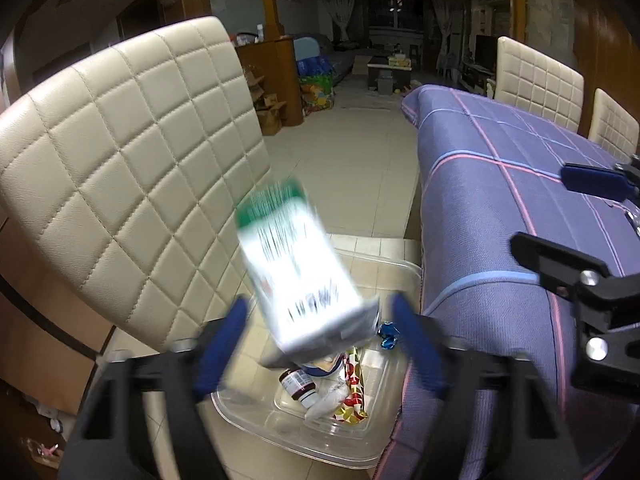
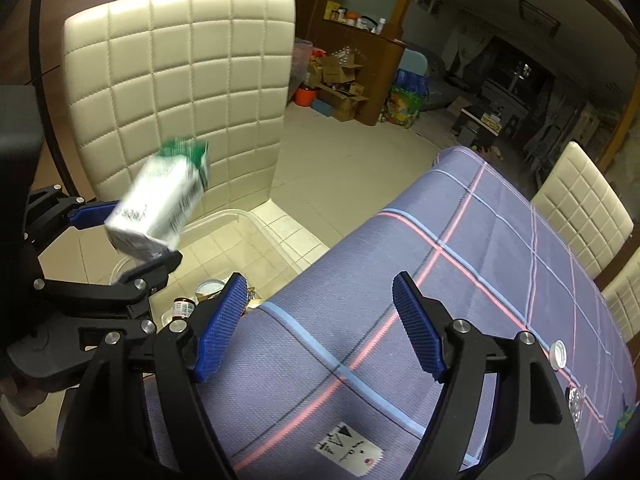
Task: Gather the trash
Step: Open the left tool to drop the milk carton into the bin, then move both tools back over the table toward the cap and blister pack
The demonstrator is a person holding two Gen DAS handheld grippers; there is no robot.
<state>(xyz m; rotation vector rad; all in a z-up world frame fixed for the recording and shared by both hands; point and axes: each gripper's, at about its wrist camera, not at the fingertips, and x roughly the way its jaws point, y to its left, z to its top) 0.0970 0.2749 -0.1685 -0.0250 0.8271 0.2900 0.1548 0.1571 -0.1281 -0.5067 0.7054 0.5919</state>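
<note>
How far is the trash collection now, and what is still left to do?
Done: a small brown bottle and a red-spotted wrapper lie in the clear plastic bin on the floor. In hand: nothing; the left gripper is open and the blurred white-and-green carton is dropping above the bin. Left: a white bottle cap on the purple checked tablecloth, near the open right gripper.

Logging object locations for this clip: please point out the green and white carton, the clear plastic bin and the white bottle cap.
green and white carton [image 1: 304, 276]: left wrist view, printed white side.
clear plastic bin [image 1: 320, 442]: left wrist view, near rim.
white bottle cap [image 2: 558, 354]: right wrist view, cap centre.
</note>
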